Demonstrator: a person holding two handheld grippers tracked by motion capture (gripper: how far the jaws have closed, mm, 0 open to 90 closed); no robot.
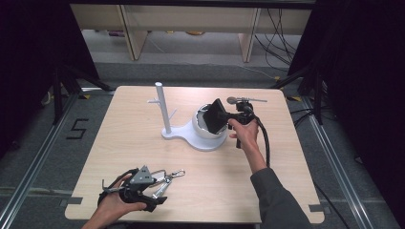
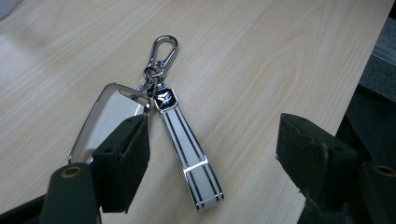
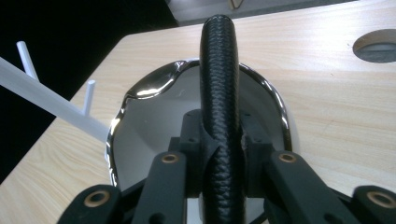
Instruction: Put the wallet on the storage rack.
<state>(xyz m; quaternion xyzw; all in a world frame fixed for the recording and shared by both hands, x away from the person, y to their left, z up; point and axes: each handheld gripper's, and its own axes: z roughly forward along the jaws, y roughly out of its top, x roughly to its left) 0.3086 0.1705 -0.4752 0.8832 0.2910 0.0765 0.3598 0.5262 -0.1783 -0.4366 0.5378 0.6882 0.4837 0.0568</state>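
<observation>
The right gripper [image 3: 219,154] is clamping an upright black wallet [image 3: 220,93] directly above the white bowl [image 3: 140,107], while the left gripper [image 2: 212,154] is standing open astride the key fob strap [image 2: 189,154].

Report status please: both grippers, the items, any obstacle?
Right gripper shut on black wallet, above white bowl. Left gripper open around key fob strap on table. White peg stand close beside bowl.

Black wallet [image 1: 215,116] upright above white bowl [image 1: 200,125]
</observation>
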